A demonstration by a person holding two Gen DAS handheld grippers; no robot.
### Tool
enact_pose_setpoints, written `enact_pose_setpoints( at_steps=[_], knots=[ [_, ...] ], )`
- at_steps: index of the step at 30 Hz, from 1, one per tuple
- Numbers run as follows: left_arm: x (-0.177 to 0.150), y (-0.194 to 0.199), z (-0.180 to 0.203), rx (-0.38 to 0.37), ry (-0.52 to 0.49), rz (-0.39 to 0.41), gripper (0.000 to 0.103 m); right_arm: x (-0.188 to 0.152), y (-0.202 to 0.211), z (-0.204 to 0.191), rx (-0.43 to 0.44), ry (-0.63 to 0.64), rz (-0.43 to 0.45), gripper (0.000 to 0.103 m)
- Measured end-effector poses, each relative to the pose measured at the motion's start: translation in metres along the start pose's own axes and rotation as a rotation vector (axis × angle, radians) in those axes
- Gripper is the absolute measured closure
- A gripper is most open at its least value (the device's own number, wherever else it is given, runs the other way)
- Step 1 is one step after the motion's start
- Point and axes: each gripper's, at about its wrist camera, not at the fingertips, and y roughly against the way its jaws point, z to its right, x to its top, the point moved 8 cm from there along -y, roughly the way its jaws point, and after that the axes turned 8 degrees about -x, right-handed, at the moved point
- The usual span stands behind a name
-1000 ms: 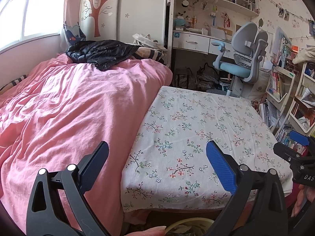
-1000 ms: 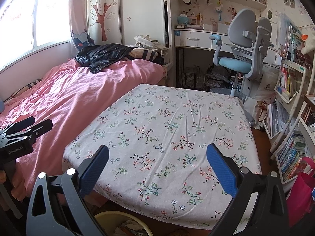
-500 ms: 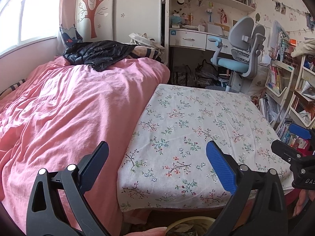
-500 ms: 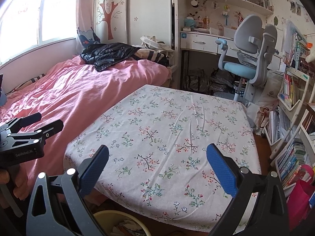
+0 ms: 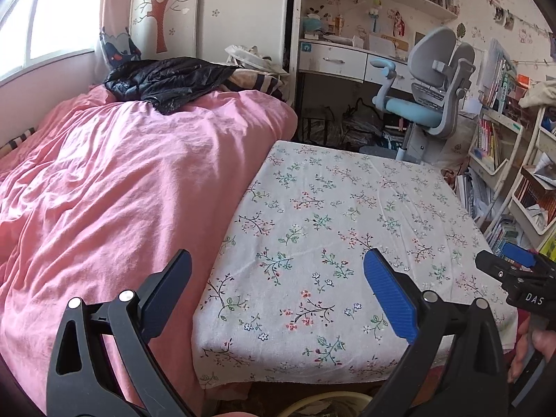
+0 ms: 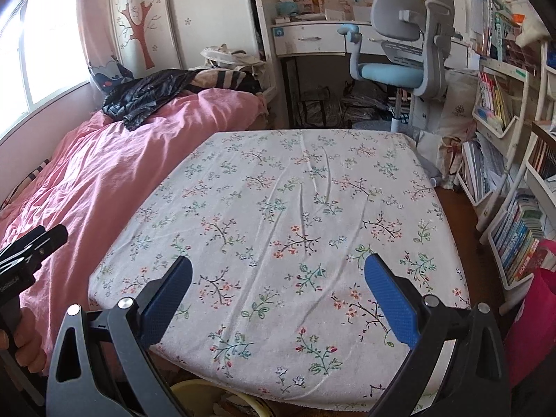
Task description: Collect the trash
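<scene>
Both grippers, left (image 5: 277,290) & right (image 6: 278,290), spread wide, empty; yellowish bin (image 6: 187,387) w/ scraps below.

window (image 5: 52,17) bright, left | pink bed (image 5: 104,191) | floral table (image 5: 347,226) | grey chair (image 5: 434,80) by desk (image 5: 333,59)

Black frames, 2 silver screws per side, ribbed blue fingers (image 5: 391,300); white "DAS" lettering.
</scene>
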Motion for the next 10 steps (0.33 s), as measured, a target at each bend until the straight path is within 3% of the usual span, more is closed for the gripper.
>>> enact_pose_setpoints(
  at_steps=[5, 10],
  knots=[
    [0.007, -0.028, -0.006, -0.014, 0.066, -0.095, 0.007, 0.002, -0.033, 0.011, -0.035, -0.016, -0.095, 0.008],
    [0.013, -0.029, -0.008, -0.013, 0.08, -0.082, 0.007, 0.012, -0.074, 0.017, -0.088, 0.014, -0.178, 0.008]
  ],
)
